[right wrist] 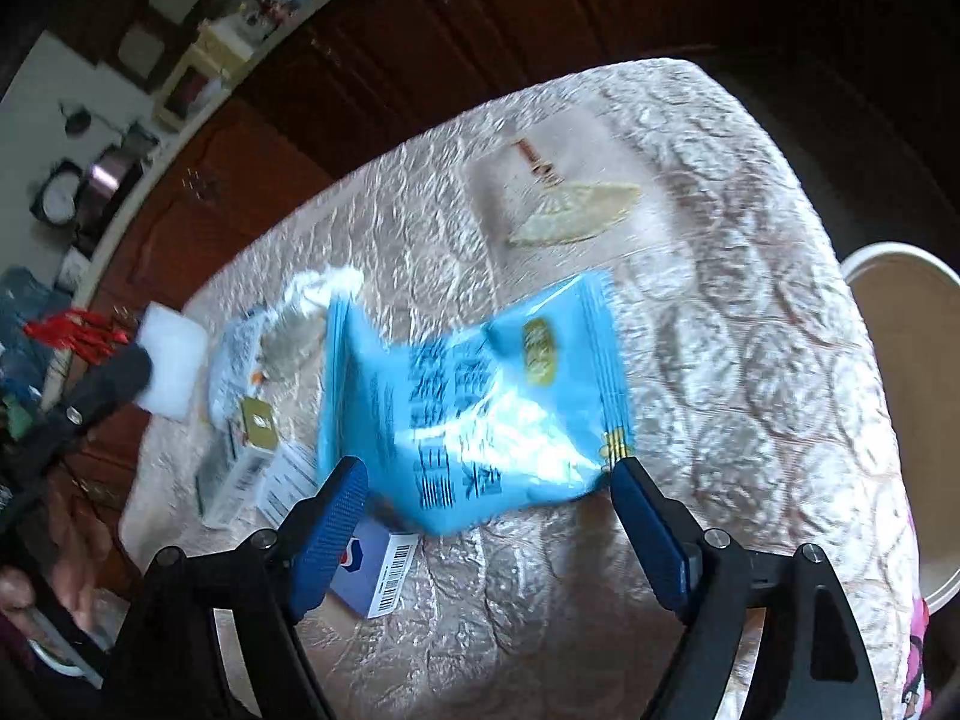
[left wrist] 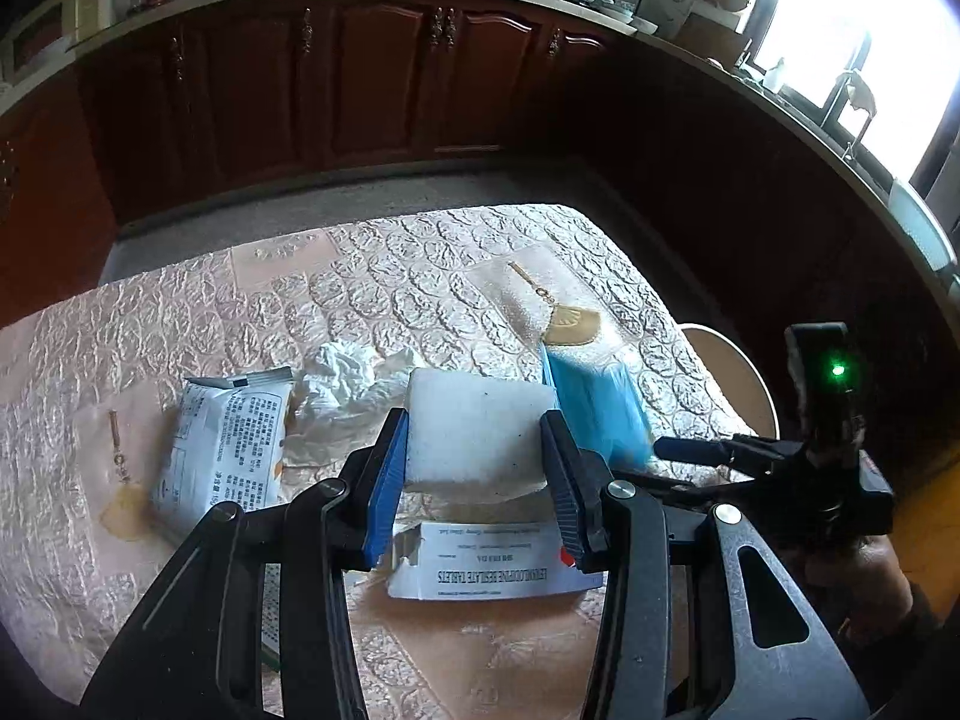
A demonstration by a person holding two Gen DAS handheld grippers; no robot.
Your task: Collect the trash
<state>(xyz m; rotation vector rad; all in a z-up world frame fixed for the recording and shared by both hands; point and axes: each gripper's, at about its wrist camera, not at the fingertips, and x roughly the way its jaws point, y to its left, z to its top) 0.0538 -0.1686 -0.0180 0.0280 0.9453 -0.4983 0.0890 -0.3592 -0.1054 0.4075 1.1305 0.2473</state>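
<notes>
A kitchen surface (right wrist: 720, 360) covered with a shiny embossed pale-pink cloth carries scattered litter.

The right claw (right wrist: 486, 510) stands wide apart and holds nothing. Directly ahead of it, between and just beyond its two blue-padded fingertips (right wrist: 336, 510), lies a crinkled light-blue plastic snack packet (right wrist: 480, 396) printed with dark blue characters. The packet's near edge lies close to the line between the fingertips, its right corner just beside the right one, and no pad presses on it. Its long axis runs away from the claw and slightly to the left, so the jaws straddle its shorter width. In my judgement a short advance and a squeeze would take it.

To the right of this claw, past the edge of the surface, sits a round cream-coloured bin (right wrist: 900, 420), probably where the trash goes.

The left claw (left wrist: 474, 450) is part-closed on a white rectangular foam block (left wrist: 480, 426), pads pressed against both its sides. Below it lies a torn white cardboard tablet box (left wrist: 492, 564); to its left are a white printed foil pouch (left wrist: 222, 450) and crumpled white tissue (left wrist: 354, 384). The right claw is much the nearer to the blue packet.
</notes>
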